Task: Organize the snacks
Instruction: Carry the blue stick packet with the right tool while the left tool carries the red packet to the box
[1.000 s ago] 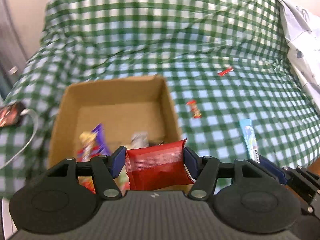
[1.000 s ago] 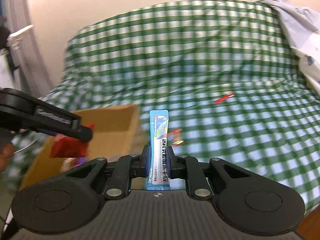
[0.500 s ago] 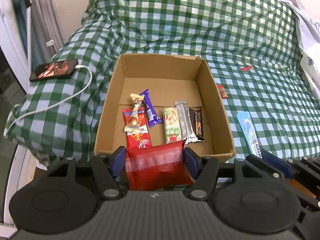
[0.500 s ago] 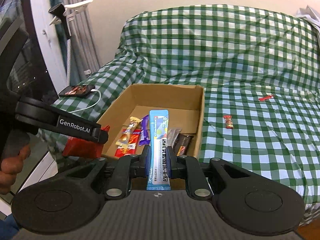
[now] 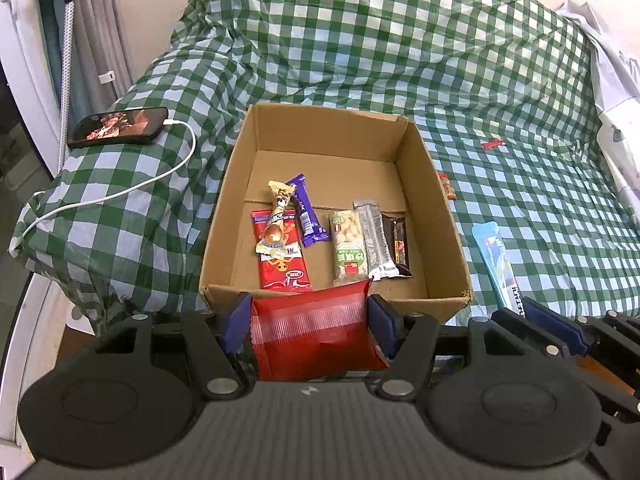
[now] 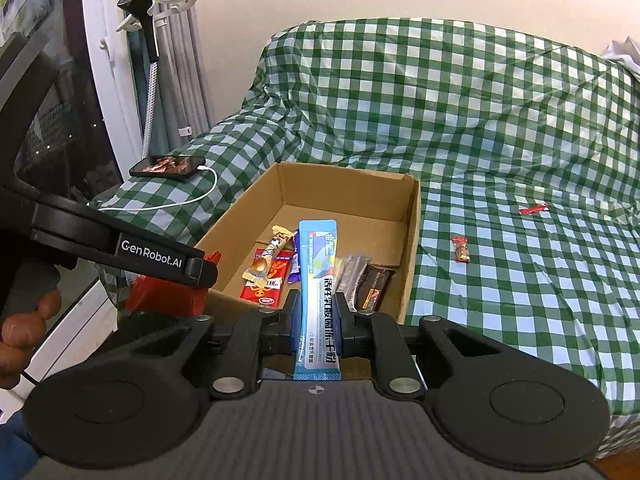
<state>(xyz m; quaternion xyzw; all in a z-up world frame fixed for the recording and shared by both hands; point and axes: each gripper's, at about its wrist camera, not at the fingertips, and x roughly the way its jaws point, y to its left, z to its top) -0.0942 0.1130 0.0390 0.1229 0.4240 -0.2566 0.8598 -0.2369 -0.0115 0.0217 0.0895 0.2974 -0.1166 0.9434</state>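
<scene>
Black claws (image 5: pixel 310 316), blue pads (image 5: pixel 234 316), white "GenRobot.AI" lettering.

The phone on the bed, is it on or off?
On. The phone shows a bright picture on its screen, and a white cable is plugged in.

Six snacks in one cardboard box (image 5: pixel 440 216), two candies on the bedspread (image 5: pixel 360 40), one phone (image 5: pixel 118 127)
</scene>
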